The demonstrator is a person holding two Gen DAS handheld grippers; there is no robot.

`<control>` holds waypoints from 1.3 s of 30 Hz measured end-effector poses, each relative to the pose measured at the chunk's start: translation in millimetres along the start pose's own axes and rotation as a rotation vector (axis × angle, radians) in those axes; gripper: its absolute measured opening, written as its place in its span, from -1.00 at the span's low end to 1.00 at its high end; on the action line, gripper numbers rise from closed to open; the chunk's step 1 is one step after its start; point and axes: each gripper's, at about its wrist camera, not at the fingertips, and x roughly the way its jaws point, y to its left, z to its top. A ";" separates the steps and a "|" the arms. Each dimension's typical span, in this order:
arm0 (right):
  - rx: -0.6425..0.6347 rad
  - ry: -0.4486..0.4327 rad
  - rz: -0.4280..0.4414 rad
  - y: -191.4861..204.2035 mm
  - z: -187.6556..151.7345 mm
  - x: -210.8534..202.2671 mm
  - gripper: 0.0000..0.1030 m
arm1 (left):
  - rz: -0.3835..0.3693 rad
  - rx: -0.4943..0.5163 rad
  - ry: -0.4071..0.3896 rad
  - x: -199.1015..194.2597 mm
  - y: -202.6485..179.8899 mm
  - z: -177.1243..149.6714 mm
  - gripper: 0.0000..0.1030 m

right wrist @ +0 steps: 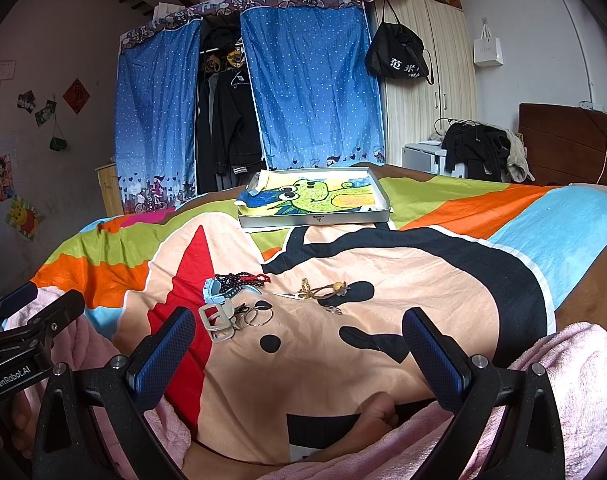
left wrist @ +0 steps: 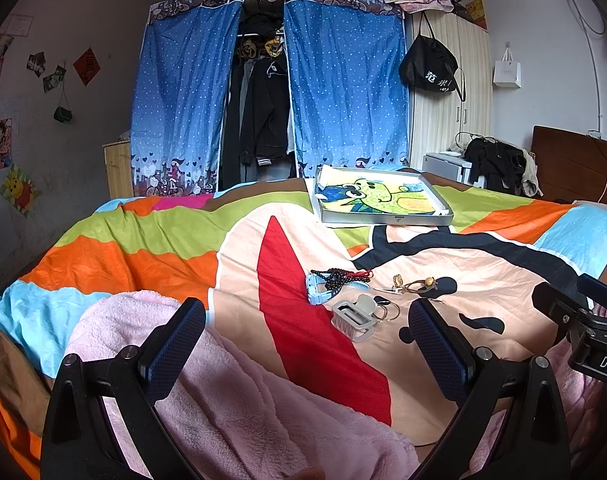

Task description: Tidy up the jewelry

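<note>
Jewelry lies in a loose pile on the bedspread: a dark bead bracelet [left wrist: 341, 276] [right wrist: 243, 278], a light blue watch strap [left wrist: 317, 294] [right wrist: 215, 290], a grey hair claw [left wrist: 353, 318] [right wrist: 217, 322], metal rings [left wrist: 387, 312] [right wrist: 259, 316], and a gold hair tie with a bead [left wrist: 417, 284] [right wrist: 327, 290]. A grey metal tray [left wrist: 387, 219] [right wrist: 315, 219] lined with a green cartoon drawing sits beyond the pile. My left gripper [left wrist: 307, 328] is open and empty, just short of the pile. My right gripper [right wrist: 299, 336] is open and empty, near the pile's right side.
A pink fleece blanket [left wrist: 243, 400] [right wrist: 575, 368] covers the near bed edge. A bare foot [right wrist: 377, 408] rests under my right gripper. A blue curtained wardrobe [left wrist: 263, 92], a white cabinet and a wooden headboard [right wrist: 571, 140] stand beyond the bed.
</note>
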 end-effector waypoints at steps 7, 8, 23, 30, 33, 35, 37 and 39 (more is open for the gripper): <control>0.000 0.001 -0.001 0.5 0.3 0.5 1.00 | -0.001 -0.004 0.002 -5.3 -2.9 4.1 0.93; 0.000 0.001 -0.001 0.6 0.2 0.6 1.00 | -0.001 -0.003 0.002 -5.2 -2.5 3.9 0.93; 0.000 0.002 -0.001 0.4 0.3 0.7 1.00 | 0.000 -0.010 0.005 -5.3 0.2 2.1 0.93; -0.001 0.004 -0.001 0.9 1.0 0.7 1.00 | 0.004 -0.006 0.014 -3.5 1.0 0.4 0.93; 0.000 0.007 0.000 1.0 1.5 0.9 1.00 | 0.009 0.000 0.035 5.2 0.6 1.1 0.93; 0.005 0.014 0.003 0.5 2.0 1.2 1.00 | 0.010 0.010 0.068 13.8 -2.1 3.8 0.93; 0.016 0.024 0.004 -1.0 2.9 2.6 1.00 | -0.001 0.014 0.094 20.4 -3.8 6.3 0.93; 0.030 0.042 0.009 -6.8 4.0 8.2 1.00 | -0.017 0.027 0.129 30.4 -4.7 10.4 0.93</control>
